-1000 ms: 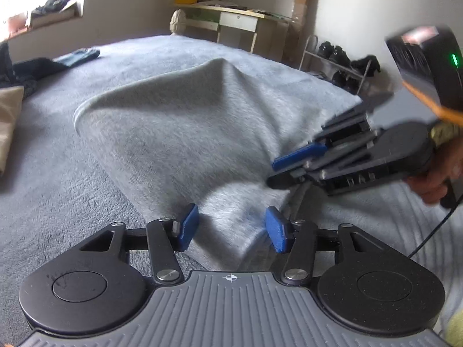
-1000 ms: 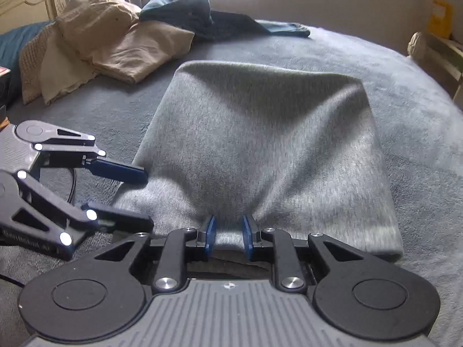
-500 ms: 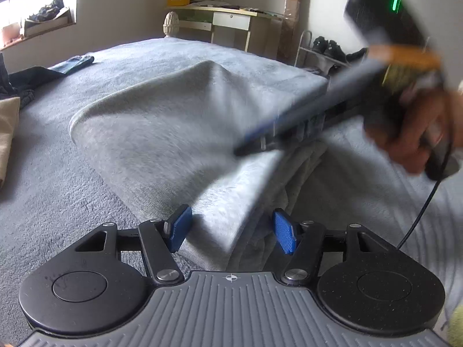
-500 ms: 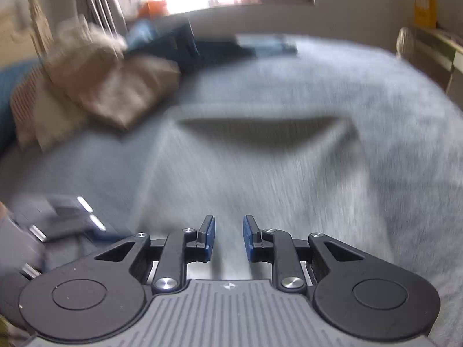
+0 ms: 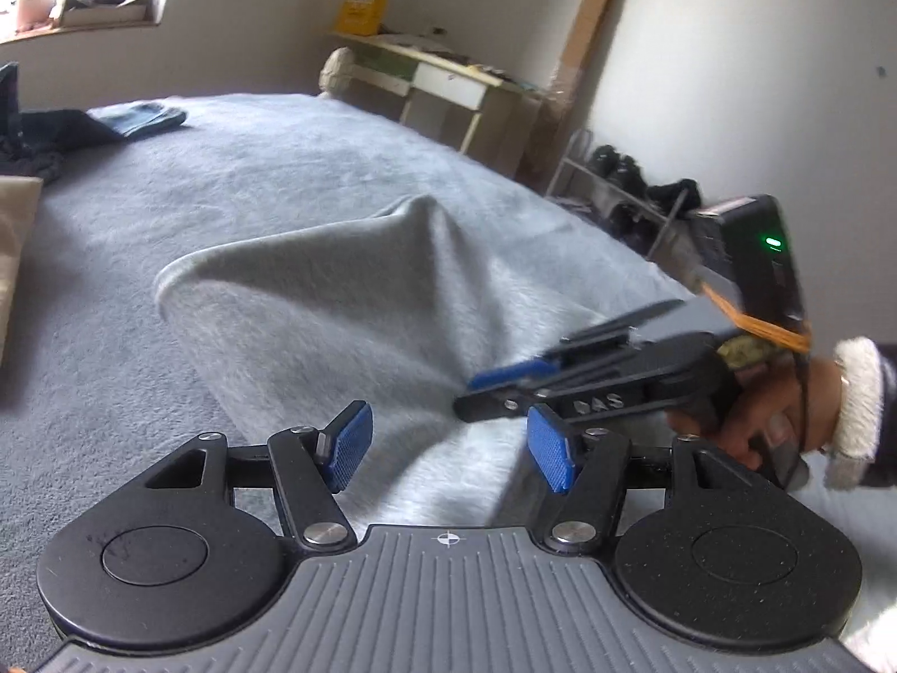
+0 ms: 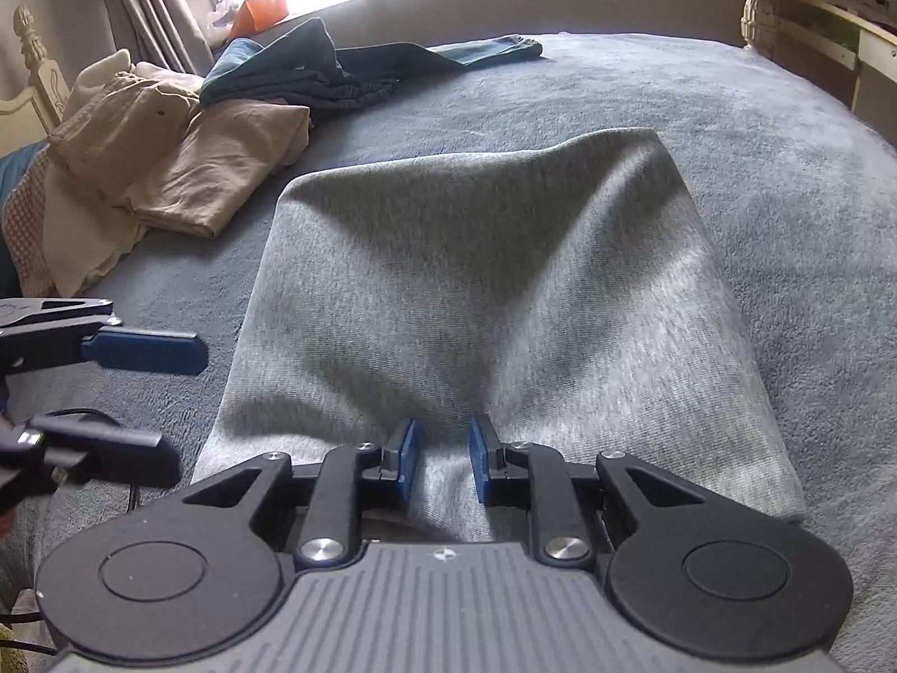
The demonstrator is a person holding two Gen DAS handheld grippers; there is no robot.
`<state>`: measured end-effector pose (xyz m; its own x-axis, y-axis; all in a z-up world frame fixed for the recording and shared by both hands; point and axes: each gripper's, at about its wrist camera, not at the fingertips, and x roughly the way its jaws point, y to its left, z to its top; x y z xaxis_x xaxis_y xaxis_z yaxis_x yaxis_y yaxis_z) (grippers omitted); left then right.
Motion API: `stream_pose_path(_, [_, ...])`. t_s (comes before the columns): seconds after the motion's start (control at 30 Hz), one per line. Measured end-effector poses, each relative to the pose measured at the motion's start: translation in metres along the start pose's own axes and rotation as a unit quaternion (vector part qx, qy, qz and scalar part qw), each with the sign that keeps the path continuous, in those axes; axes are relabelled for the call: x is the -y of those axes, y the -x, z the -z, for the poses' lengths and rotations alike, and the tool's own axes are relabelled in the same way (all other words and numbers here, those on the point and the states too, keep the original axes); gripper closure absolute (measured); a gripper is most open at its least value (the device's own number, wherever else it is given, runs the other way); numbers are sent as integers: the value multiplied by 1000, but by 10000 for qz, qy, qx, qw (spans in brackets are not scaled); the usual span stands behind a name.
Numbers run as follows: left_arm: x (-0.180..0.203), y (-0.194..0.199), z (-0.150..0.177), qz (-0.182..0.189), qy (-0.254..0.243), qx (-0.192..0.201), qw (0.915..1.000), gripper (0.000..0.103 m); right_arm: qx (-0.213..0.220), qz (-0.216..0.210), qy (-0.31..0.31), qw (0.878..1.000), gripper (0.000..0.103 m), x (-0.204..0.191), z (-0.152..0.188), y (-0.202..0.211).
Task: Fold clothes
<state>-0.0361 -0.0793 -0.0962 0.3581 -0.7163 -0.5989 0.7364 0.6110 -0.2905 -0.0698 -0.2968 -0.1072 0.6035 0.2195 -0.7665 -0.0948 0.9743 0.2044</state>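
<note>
Right tongs [image 6: 443, 462]: angled down at the bed, blue pads clamped on a raised fold of the grey knit garment [image 6: 504, 291] at its near edge. Cloth fills the gap between the pads and tents up from the pinch. In the left wrist view the right tongs [image 5: 476, 392] come in from the right, tips low against the cloth, gripped by a hand [image 5: 785, 415] with a white fleecy cuff [image 5: 855, 409]; a black box with a green light [image 5: 751, 258] sits on top of the tool.

Left tongs [image 5: 448, 448]: also tilted down, blue pads apart, not pressing on anything. The garment's near edge lies below and between them. In the right wrist view the left tongs [image 6: 162, 398] show at the left edge, fingers spread one above the other, just beside the garment's left side, over the blanket.

Garment: on the blue-grey fleece blanket of the bed [image 6: 757, 140], roughly rectangular, folded. Long axis runs away from the right camera, near edge at the tongs, far edge toward the window. Far right corner is lifted into a peak; creases fan out from the pinch point.

Pile of beige folded clothes [image 6: 185, 168] and dark blue jeans [image 6: 336, 73] lie well apart from it, at the bed's far left.
</note>
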Motion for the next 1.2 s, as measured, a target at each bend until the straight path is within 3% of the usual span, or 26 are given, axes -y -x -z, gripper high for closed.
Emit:
stream_pose_path(0.13, [1, -31, -3, -461, -82, -641, 9968, 43, -9, 33, -42, 10000, 81, -1, 0, 0])
stream_pose_path(0.33, [12, -35, -6, -774, -146, -893, 9929, 42, -101, 203, -164, 9996, 82, -7, -13, 8])
stream_pose_path(0.5, [15, -37, -9, -923, 10, -1075, 9899, 41, 370, 608, 40, 9975, 82, -7, -40, 31])
stream_pose_path(0.63, [19, -39, -11, -1029, -24, -1195, 9875, 41, -44, 957, -185, 9952, 86, 20, -32, 10])
stream_pose_path(0.73, [21, -41, -14, -1087, -51, -1300, 9855, 41, -11, 921, -235, 9955, 87, 26, -25, 6])
stream_pose_path(0.97, [25, -44, -18, -1196, -57, -1487, 9816, 41, 209, 896, -195, 9956, 86, 26, -59, 10])
stream_pose_path(1.2, [28, -47, -21, -1279, -124, -1584, 9790, 41, 231, 620, -562, 9962, 85, 59, -85, -23])
